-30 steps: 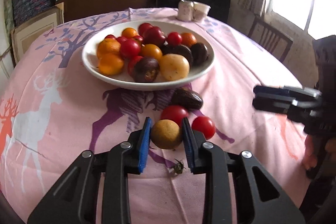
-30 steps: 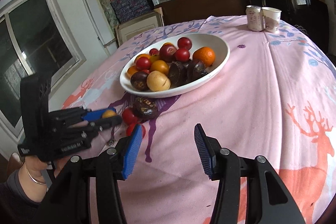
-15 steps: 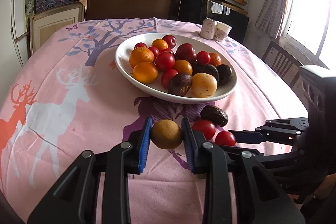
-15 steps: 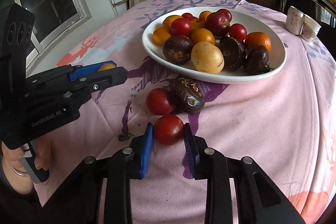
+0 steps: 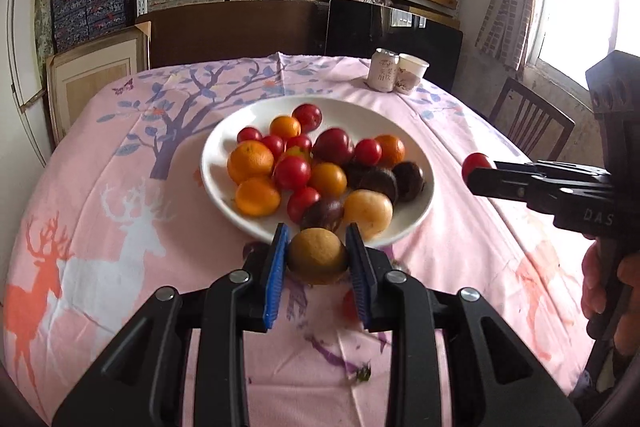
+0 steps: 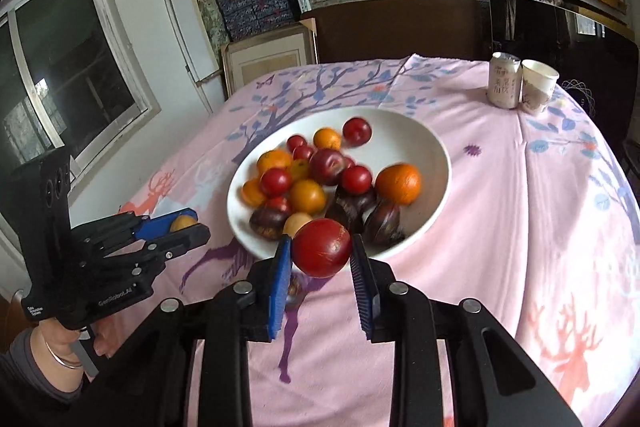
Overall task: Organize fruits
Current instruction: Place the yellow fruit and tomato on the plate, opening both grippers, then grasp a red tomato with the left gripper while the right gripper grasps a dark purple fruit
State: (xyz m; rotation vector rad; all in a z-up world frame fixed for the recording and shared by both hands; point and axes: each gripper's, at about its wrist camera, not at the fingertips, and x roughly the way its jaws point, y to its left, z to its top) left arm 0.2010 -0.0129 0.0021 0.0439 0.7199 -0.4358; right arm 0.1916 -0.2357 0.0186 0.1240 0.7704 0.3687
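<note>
My left gripper (image 5: 318, 259) is shut on a yellow-brown round fruit (image 5: 317, 255), held above the cloth at the near rim of the white plate (image 5: 424, 163). The plate holds several oranges, red tomatoes, dark passion fruits and one yellow fruit (image 5: 368, 214). My right gripper (image 6: 322, 255) is shut on a red tomato (image 6: 322, 247), lifted just before the plate (image 6: 436, 155). In the left wrist view that gripper (image 5: 480, 173) reaches in from the right with the tomato (image 5: 476, 163) at its tip. The left gripper (image 6: 180, 227) shows at the left of the right wrist view.
A drink can (image 5: 383, 70) and a paper cup (image 5: 412, 73) stand at the table's far edge. One red tomato (image 5: 349, 307) lies on the pink deer-print cloth (image 5: 120, 227) under my left fingers. A small stem scrap (image 5: 363, 374) lies nearer. A chair (image 5: 532, 123) stands at the right.
The right gripper closed on a red tomato from the cloth and lifted it. Both grippers rose and moved toward the plate with their fruits.
</note>
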